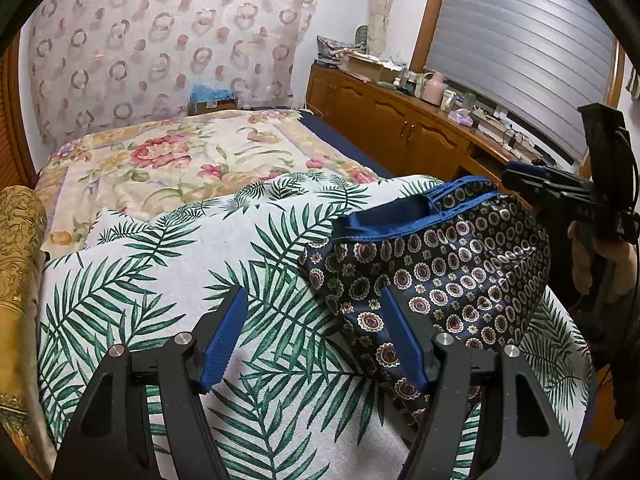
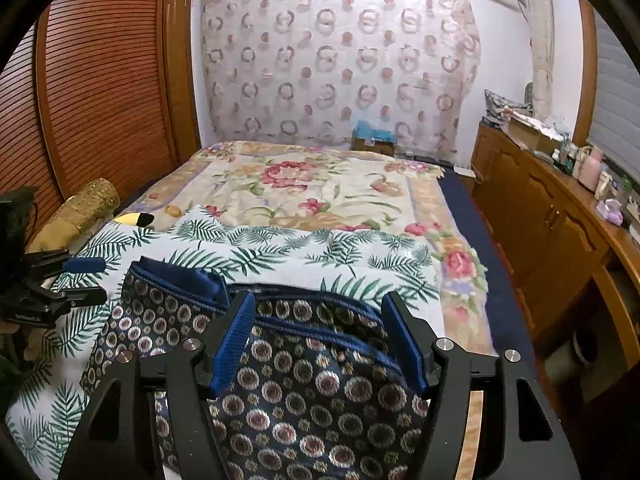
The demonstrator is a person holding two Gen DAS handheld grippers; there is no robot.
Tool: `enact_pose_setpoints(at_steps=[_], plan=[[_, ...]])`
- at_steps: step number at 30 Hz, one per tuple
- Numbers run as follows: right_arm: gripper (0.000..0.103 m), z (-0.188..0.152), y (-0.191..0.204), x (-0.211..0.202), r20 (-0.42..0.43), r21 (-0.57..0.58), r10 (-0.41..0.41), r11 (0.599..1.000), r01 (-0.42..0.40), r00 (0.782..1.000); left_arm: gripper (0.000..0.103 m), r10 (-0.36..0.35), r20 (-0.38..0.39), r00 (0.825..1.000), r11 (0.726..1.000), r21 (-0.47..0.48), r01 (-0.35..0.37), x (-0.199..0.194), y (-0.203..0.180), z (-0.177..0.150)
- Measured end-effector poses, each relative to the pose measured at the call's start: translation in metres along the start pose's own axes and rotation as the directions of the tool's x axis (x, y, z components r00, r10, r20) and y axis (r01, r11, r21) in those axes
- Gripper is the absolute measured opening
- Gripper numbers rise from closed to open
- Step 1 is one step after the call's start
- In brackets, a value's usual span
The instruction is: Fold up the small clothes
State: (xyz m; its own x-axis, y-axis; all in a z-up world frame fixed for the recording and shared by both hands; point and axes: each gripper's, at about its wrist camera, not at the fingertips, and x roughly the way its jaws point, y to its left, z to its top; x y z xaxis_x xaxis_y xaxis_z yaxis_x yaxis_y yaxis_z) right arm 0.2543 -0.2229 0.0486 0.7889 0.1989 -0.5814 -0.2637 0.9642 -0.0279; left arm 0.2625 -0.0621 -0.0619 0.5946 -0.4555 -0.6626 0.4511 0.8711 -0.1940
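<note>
A pair of dark navy shorts (image 1: 452, 276) with a round medallion print and a blue waistband lies crumpled on a white cloth with green palm leaves (image 1: 168, 280). My left gripper (image 1: 312, 300) is open and empty just above the cloth, its right finger at the shorts' left edge. My right gripper (image 2: 318, 304) is open and empty over the shorts (image 2: 304, 392), near the waistband. The right gripper also shows at the right edge of the left wrist view (image 1: 516, 178), and the left gripper at the left edge of the right wrist view (image 2: 90, 280).
The palm cloth lies on a bed with a floral blanket (image 2: 320, 188). A gold bolster (image 1: 20, 240) lies at the bed's left side. A wooden cabinet (image 2: 552, 216) with clutter on top runs along the right. A slatted wooden door (image 2: 92, 80) stands to the left.
</note>
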Motion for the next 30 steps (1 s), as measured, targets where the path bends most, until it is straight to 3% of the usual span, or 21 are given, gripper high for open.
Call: enact_pose_setpoints(at_steps=[11, 24, 30], plan=[[0.068, -0.032, -0.04, 0.013, -0.128, 0.092, -0.064, 0.993, 0.076, 0.99, 0.07, 0.019, -0.031, 0.999, 1.0, 0.008, -0.018, 0.012, -0.004, -0.003], [0.068, -0.031, -0.075, 0.054, -0.183, 0.194, 0.092, 0.979, -0.055, 0.979, 0.07, 0.025, -0.098, 0.995, 1.0, 0.015, -0.024, 0.024, -0.006, 0.004], [0.068, -0.038, -0.086, 0.052, -0.167, 0.191, 0.103, 0.979, -0.07, 0.98, 0.07, 0.032, -0.139, 0.99, 0.999, 0.039, -0.026, 0.037, -0.007, 0.014]])
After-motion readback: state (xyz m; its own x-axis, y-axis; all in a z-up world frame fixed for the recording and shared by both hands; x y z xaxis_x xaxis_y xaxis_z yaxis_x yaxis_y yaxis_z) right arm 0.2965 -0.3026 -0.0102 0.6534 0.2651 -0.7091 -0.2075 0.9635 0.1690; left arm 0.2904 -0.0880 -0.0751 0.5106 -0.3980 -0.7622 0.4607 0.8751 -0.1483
